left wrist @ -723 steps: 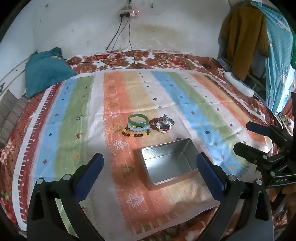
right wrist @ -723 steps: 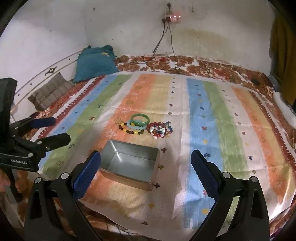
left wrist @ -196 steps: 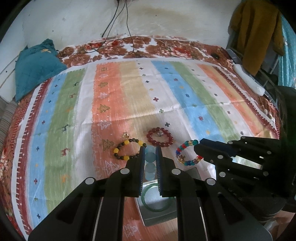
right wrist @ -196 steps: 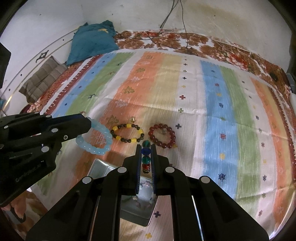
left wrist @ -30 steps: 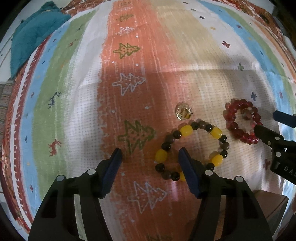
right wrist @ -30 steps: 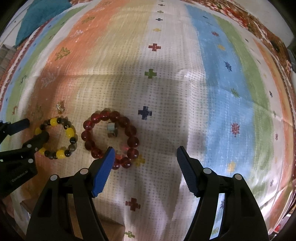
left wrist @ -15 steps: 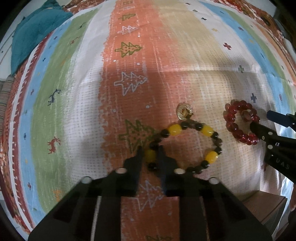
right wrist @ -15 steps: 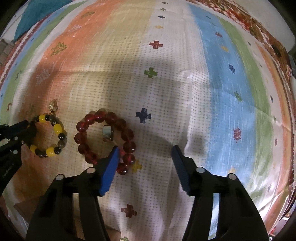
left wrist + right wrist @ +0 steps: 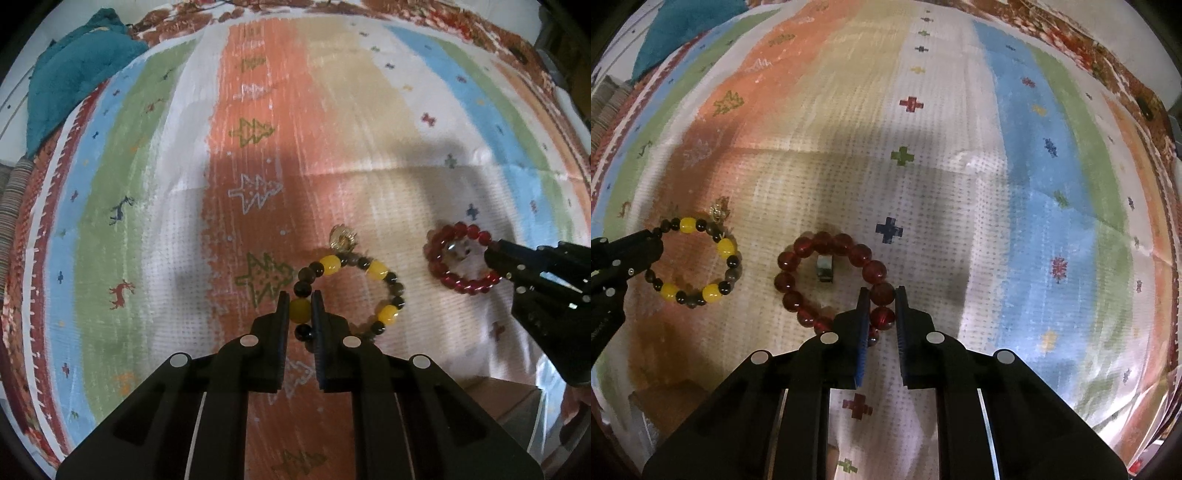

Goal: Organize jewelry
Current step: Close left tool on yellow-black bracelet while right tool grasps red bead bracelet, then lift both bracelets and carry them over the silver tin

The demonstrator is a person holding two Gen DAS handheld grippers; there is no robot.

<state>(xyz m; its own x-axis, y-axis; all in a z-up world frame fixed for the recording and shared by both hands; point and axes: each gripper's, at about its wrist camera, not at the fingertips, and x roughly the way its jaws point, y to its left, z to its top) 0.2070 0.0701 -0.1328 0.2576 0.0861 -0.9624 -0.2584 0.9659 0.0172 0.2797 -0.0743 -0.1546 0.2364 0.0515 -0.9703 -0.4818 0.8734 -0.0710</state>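
We see the yellow bracelet (image 9: 349, 291) lying on the striped cloth (image 9: 147, 192), its near-left beads caught in our left gripper (image 9: 300, 310). The jaws are nearly together, pressed on one yellow bead at about 8 o'clock on the ring; the rest of the loop spreads away toward 2 o'clock, with a small gold charm (image 9: 343, 237) at its 12 o'clock edge. The gripper points steeply down at the cloth.

At 3 o'clock from it, apart, lies the red bracelet (image 9: 831, 280). Our right gripper (image 9: 879, 308) has just been closing, and its jaws now stand narrow, clamped on a red bead at roughly 4 o'clock on that ring. A small grey piece (image 9: 824, 269) sits inside the loop, near its 12 o'clock side. This gripper too points steeply down.

In the right wrist view the yellow bracelet lies at 9 o'clock of the red one, not touching it, with the left gripper's tip on its left side. A teal cushion (image 9: 74, 77) rests at the cloth's far left corner.
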